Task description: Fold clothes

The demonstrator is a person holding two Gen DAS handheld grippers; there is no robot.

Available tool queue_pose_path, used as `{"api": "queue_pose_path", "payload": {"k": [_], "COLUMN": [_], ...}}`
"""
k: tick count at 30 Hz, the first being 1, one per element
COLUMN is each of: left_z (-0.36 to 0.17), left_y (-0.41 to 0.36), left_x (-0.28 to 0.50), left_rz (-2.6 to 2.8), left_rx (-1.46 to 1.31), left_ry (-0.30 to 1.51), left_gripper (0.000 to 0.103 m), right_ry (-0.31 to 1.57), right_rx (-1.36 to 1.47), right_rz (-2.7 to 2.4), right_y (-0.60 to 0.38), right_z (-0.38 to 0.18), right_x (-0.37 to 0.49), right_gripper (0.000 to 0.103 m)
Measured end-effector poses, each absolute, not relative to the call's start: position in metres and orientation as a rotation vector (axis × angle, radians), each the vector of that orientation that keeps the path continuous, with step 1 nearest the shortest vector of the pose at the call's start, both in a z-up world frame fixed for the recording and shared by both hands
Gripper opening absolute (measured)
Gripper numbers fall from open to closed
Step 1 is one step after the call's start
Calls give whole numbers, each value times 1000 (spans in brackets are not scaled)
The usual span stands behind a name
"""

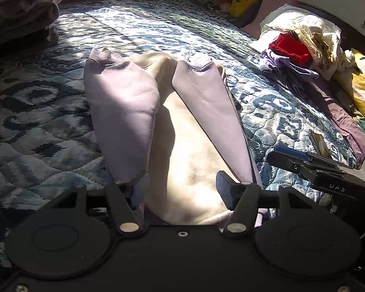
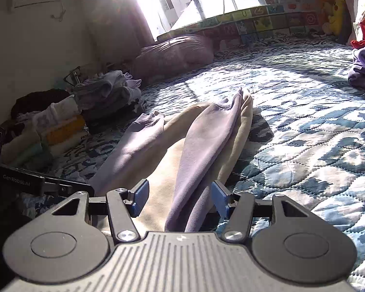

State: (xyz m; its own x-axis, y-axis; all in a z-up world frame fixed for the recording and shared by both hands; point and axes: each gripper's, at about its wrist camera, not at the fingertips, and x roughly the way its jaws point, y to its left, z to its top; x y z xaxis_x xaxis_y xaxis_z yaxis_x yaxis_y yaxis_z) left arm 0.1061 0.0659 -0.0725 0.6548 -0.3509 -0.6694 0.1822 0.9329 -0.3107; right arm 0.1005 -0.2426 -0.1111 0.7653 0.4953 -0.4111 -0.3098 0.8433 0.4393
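Sweatshirt (image 1: 182, 150) lengthwise, cuffs pointing away

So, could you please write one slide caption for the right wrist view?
Open right gripper straddles a cream-and-lavender garment on the quilted bed.

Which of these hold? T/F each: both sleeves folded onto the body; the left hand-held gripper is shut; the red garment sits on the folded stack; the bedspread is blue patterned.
1. Both lilac sleeves lie folded over the cream sweatshirt: true.
2. The left hand-held gripper is shut: false, its jaws stand wide apart.
3. The red garment sits on the folded stack: false, it lies in the unfolded pile.
4. The bedspread is blue patterned: true.
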Motion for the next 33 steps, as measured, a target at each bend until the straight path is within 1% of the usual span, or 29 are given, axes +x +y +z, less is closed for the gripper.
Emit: {"api": "queue_pose_path", "payload": {"k": [3, 8, 10, 15, 19, 20, 21, 22, 24, 28, 31, 32, 33], "left_z": [-65, -73, -78, -88, -91, -91, -92, -93, -93, -95, -97, -96, -96], "left_y": [81, 104, 110, 127, 146, 149, 152, 153, 154, 156, 152, 151, 149], "left_x": [128, 170, 184, 215, 237, 244, 250, 258, 272, 301, 313, 313, 313], "left_rz": [-233, -153, -135, -92, -26, -28, -32, -41, -52, -80, -91, -87, -83], "left_rx": [-303, -379, -398, -470, -483, -475, -466, -453, -413, -380, -349, -335, -322], "left_ry": [729, 701, 707, 750, 724, 719, 717, 720, 728, 750, 763, 761, 759], "left_gripper": [60, 60, 60, 61, 61, 58, 50, 48, 47, 42, 29, 15, 9], "right_ry": [563, 585, 579, 586, 619, 623, 626, 627, 627, 625, 625, 624, 623], "right_rx": [461, 499, 495, 525, 549, 550, 550, 535, 497, 444, 449, 452, 453], "right_rz": [377, 354, 365, 369, 368, 374, 381, 389, 400, 405, 406, 407, 407], "right_y": [-260, -255, -251, -250, -250, -250, -249, -246, -240, -232, -233, -233, -234], "right_z": [-124, -141, -143, -146, -153, -154, -155, -154, -153, -153, -153, -153, -153], "right_x": [123, 148, 155, 171, 183, 184, 186, 187, 187, 187, 189, 189, 189], "right_gripper": [58, 60, 62, 77, 80, 81, 85, 88, 96, 102, 102, 102, 102]}}
